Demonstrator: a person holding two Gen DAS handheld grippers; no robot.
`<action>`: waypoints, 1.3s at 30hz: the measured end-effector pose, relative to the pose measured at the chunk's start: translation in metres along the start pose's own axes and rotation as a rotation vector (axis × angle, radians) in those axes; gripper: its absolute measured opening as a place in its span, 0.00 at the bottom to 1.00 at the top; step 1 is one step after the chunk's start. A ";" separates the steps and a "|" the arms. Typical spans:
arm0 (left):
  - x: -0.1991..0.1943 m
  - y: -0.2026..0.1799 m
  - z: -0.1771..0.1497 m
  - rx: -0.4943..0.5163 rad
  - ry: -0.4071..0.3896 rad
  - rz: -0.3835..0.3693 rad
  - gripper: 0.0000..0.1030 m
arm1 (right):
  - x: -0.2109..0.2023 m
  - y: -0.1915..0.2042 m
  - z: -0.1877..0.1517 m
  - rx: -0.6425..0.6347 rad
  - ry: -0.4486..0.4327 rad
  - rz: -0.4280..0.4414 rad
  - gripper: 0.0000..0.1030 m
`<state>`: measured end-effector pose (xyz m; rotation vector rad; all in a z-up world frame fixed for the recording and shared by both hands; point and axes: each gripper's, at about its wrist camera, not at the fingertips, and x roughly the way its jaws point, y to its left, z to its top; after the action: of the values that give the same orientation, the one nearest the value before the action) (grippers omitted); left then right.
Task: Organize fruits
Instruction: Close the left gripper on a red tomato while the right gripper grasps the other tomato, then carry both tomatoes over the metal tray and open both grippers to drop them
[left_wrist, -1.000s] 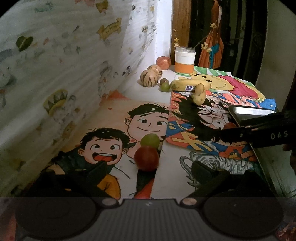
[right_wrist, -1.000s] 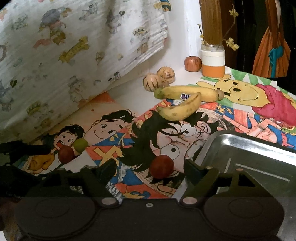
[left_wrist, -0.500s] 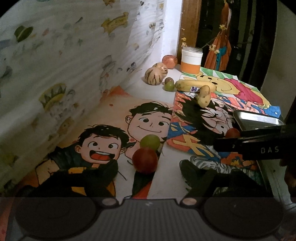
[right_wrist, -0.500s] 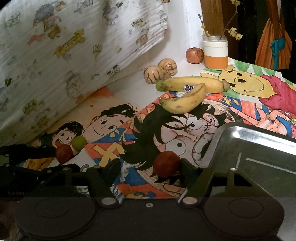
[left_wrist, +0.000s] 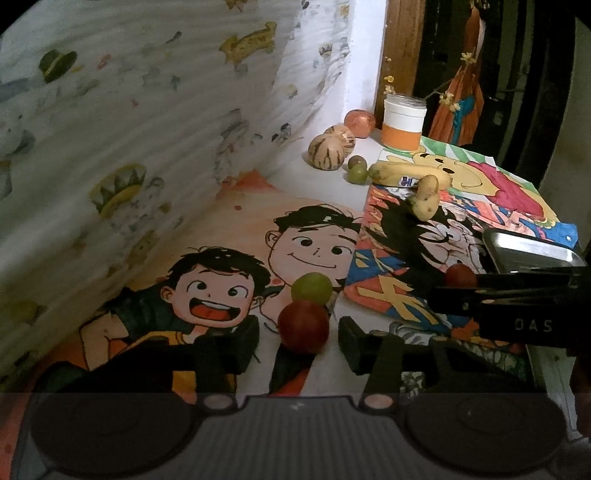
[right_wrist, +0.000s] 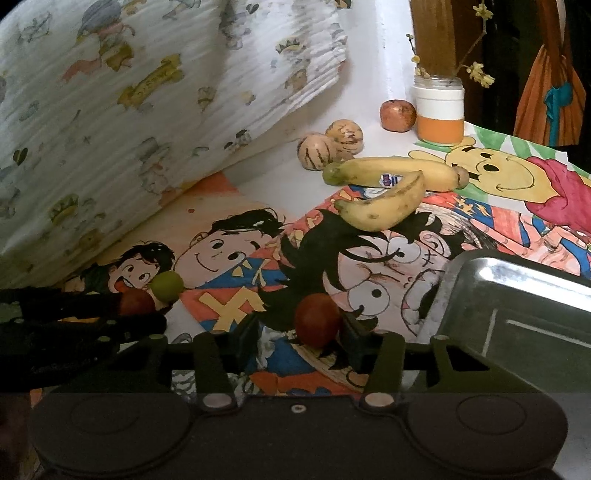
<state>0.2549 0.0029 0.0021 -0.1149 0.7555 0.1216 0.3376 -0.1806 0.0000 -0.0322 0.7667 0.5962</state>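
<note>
In the left wrist view my left gripper (left_wrist: 298, 341) is open, with a red round fruit (left_wrist: 303, 326) between its fingertips on the cartoon mat; a green round fruit (left_wrist: 311, 288) lies just beyond it. In the right wrist view my right gripper (right_wrist: 298, 341) is open around another red round fruit (right_wrist: 317, 319), which lies close to the right finger. A metal tray (right_wrist: 517, 295) sits to the right. Two bananas (right_wrist: 384, 206) lie further back. The right gripper also shows in the left wrist view (left_wrist: 517, 306).
Two striped melons (right_wrist: 317, 150), an apple (right_wrist: 397, 114) and an orange-and-white jar (right_wrist: 439, 110) with twigs stand at the back. Two small round fruits (left_wrist: 357, 169) lie by the bananas. A printed cloth wall (left_wrist: 147, 129) rises on the left.
Both grippers have moved forward, so each red fruit now lies between its gripper's fingertips. The right gripper's fingers have narrowed around its fruit.
</note>
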 end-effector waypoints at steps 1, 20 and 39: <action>0.000 0.000 0.000 -0.001 0.000 0.001 0.49 | 0.001 0.001 0.001 -0.001 0.000 0.003 0.49; 0.000 -0.003 0.000 -0.008 0.004 -0.011 0.32 | 0.004 0.009 0.002 -0.027 0.003 0.017 0.33; -0.004 -0.004 0.005 -0.022 0.041 -0.102 0.31 | -0.015 0.005 -0.002 0.063 -0.014 0.037 0.29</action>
<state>0.2560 -0.0007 0.0093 -0.1775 0.7881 0.0303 0.3255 -0.1846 0.0093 0.0440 0.7730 0.6070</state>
